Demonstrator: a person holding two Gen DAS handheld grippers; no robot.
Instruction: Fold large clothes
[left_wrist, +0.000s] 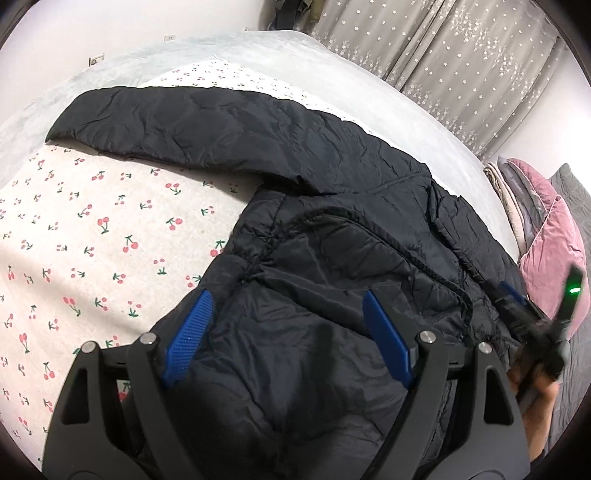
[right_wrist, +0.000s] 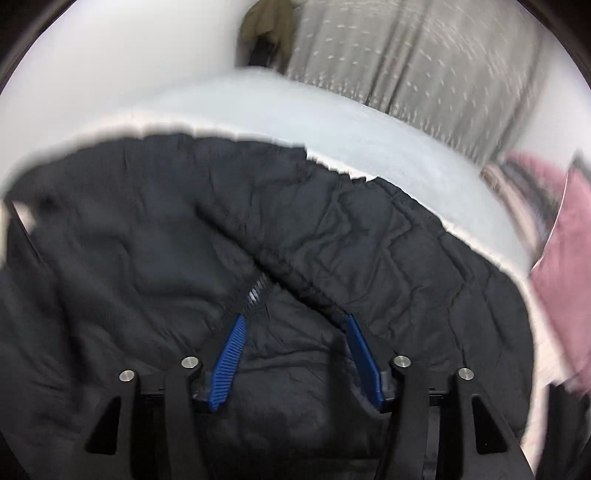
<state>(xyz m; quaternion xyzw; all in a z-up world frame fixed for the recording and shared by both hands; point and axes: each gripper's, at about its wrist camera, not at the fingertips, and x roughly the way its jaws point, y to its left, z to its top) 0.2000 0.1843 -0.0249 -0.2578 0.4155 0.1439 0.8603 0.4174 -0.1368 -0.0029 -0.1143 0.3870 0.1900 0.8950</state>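
Note:
A large black puffer jacket (left_wrist: 332, 229) lies spread on the bed, one sleeve (left_wrist: 159, 122) stretched out to the far left. My left gripper (left_wrist: 286, 299) is open, its blue pads (left_wrist: 188, 338) wide apart just above the jacket's hood area, holding nothing. My right gripper shows at the right edge of the left wrist view (left_wrist: 532, 314), held by a hand. In the right wrist view the right gripper (right_wrist: 295, 317) is open over the jacket (right_wrist: 184, 229), near the zipper (right_wrist: 255, 291) and a seam; the view is blurred.
The bed has a white sheet with a cherry print (left_wrist: 92, 236) and a pale blue blanket (left_wrist: 258, 48) at the far side. Pink and grey pillows (left_wrist: 550, 236) lie at the right. Grey starred curtains (left_wrist: 461, 55) hang behind.

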